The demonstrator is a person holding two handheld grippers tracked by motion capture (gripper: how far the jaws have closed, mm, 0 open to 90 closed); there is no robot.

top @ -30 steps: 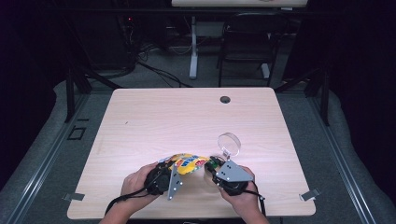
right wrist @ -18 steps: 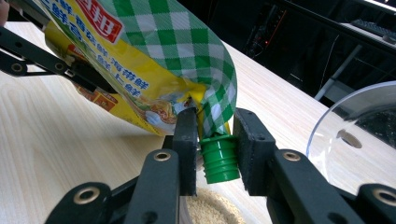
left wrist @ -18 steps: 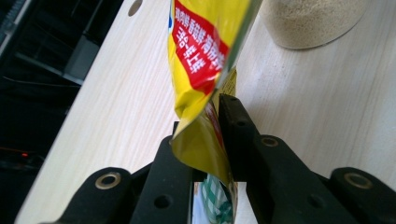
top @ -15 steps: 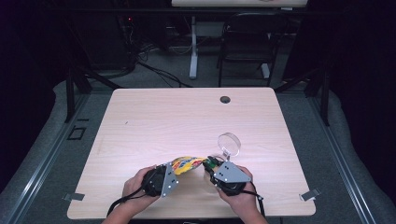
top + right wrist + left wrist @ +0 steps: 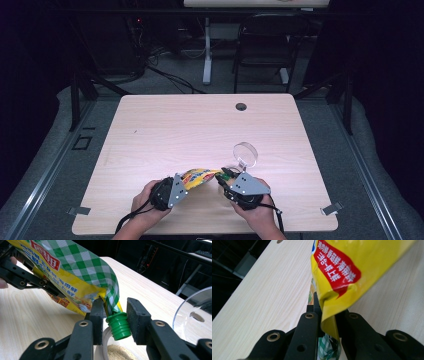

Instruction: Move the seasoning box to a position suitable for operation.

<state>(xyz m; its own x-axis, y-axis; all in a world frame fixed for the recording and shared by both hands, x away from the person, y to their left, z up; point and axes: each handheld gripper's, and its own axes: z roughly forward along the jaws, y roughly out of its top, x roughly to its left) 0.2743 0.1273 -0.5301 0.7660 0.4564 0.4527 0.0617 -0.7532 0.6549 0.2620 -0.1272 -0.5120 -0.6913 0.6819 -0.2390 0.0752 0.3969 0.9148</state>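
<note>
Left gripper point(image 5: 325, 315) is clamped on the lower end of a yellow seasoning pouch point(image 5: 198, 177), its jaws just closed further, holding it tilted above the table point(image 5: 175, 130) near the front edge. Right gripper point(image 5: 113, 315) has been opening; its jaws flank the pouch's green screw cap point(image 5: 119, 325), one pad touching. A clear round container point(image 5: 245, 154) stands just beyond.

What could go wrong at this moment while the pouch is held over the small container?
1. The right gripper has just been opening its jaws around the green spout; the spout may swing off the powder container and spill onto the table.
2. The left gripper pinches only a fold of the yellow pouch, which may slip.
</note>
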